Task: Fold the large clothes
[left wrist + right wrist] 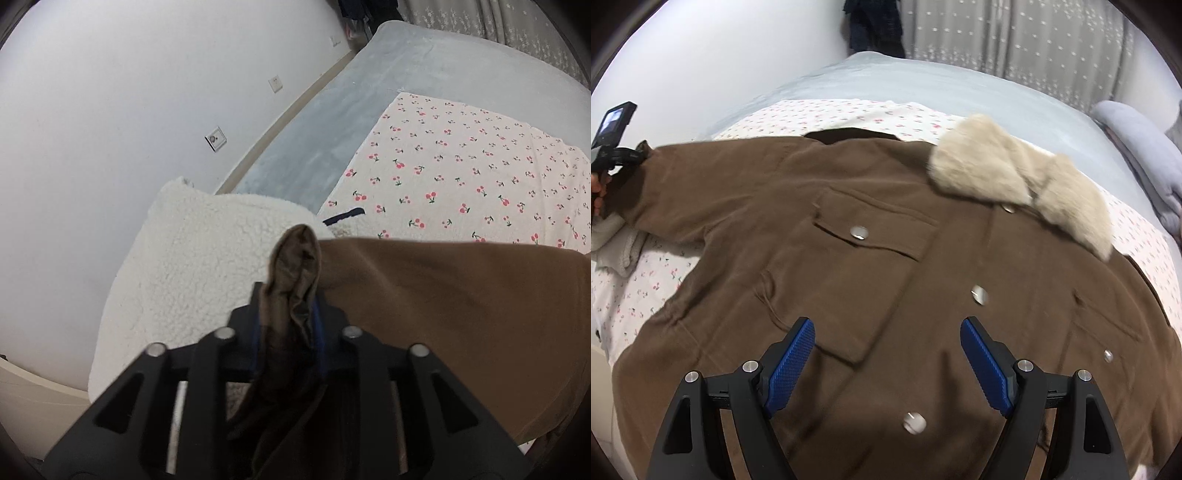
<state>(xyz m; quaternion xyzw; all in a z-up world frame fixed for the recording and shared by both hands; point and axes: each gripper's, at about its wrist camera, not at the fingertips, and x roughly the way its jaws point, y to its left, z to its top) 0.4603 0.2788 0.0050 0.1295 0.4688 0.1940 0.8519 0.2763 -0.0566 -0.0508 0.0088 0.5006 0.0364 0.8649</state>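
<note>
A brown coat [886, 258] with a cream fur collar [1015, 173], silver snaps and a flap pocket [871, 229] lies spread front-up on the bed. My right gripper [886, 326] hovers open over the coat's front, its blue pads [792, 358] wide apart with nothing between them. My left gripper [290, 299] is shut on the coat's sleeve cuff [295, 254], and bunched brown fabric sticks up between its fingers. The sleeve [461, 306] stretches off to the right. In the right wrist view the left gripper [622, 157] holds that cuff at the far left.
A cherry-print sheet [461, 166] covers a grey-blue bedspread [369, 92]. A white fleece cushion [192, 266] lies near the left gripper, beside the white wall [110, 110]. A folded grey blanket [1145, 158] sits at the bed's right, with curtains [1034, 37] behind.
</note>
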